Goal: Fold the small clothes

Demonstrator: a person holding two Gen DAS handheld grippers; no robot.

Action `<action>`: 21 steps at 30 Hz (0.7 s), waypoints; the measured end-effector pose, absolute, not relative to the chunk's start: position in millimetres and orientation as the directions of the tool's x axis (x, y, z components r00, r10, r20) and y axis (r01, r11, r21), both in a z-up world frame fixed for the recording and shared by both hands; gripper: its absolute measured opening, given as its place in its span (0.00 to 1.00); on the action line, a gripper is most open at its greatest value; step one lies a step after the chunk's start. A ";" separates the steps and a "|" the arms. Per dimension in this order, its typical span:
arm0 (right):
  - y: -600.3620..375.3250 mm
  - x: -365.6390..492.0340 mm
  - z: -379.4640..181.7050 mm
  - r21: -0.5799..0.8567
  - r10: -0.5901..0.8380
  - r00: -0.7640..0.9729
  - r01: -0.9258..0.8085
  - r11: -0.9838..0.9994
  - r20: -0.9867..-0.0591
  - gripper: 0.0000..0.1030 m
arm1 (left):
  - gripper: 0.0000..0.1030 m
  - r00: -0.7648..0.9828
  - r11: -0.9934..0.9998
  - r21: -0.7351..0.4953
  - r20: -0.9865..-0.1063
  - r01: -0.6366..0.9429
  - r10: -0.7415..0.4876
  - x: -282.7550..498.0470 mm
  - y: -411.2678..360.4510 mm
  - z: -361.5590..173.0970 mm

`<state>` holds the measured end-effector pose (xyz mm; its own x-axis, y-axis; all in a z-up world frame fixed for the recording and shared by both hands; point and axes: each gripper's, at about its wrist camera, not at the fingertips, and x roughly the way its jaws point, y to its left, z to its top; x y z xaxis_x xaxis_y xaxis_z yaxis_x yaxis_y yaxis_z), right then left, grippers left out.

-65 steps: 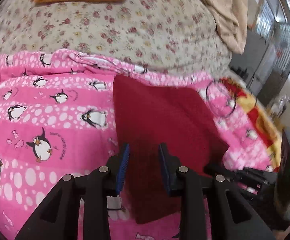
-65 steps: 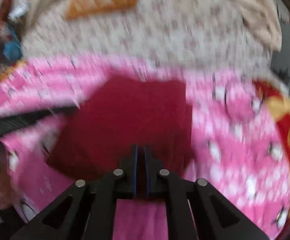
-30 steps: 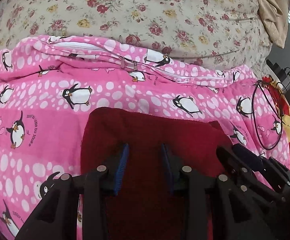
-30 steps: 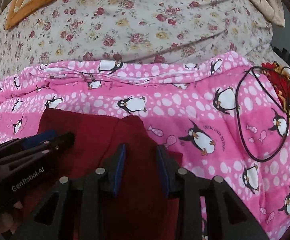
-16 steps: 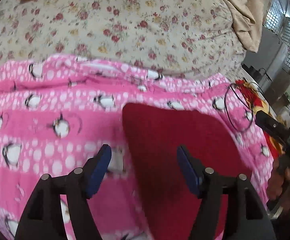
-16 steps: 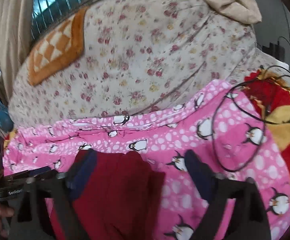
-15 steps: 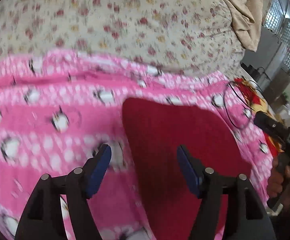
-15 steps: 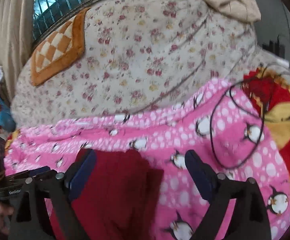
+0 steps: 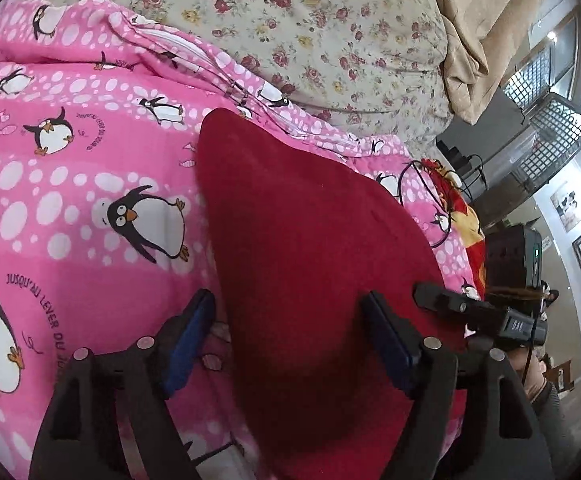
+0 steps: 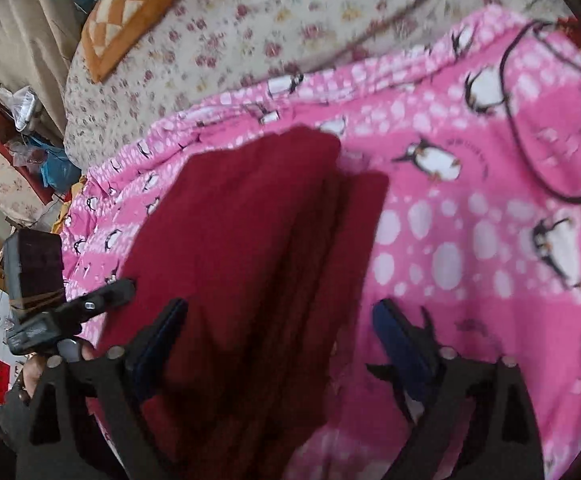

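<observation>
A dark red garment lies folded flat on a pink penguin-print blanket. It also shows in the right wrist view, with a narrower folded strip along its right side. My left gripper is open and empty, low over the garment's near left edge. My right gripper is open and empty, low over the garment's near right part. Each gripper shows at the edge of the other's view.
A floral bedspread lies beyond the blanket, with an orange checked cushion on it and beige cloth at the right. A black cable loop lies on the blanket right of the garment. A red and yellow blanket lies further right.
Both grippers have opened wide and let go of the red garment, which now lies flat. Both then dropped closer to the garment.
</observation>
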<state>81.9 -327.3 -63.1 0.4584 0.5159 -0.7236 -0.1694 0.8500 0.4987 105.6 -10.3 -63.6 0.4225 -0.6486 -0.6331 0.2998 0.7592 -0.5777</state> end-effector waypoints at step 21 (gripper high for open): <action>-319.6 83.1 -70.8 0.576 0.572 0.480 -0.156 0.802 -0.666 0.81 | 0.63 0.412 0.726 -0.629 -0.605 0.277 -0.681 111.8 -4.8 -67.3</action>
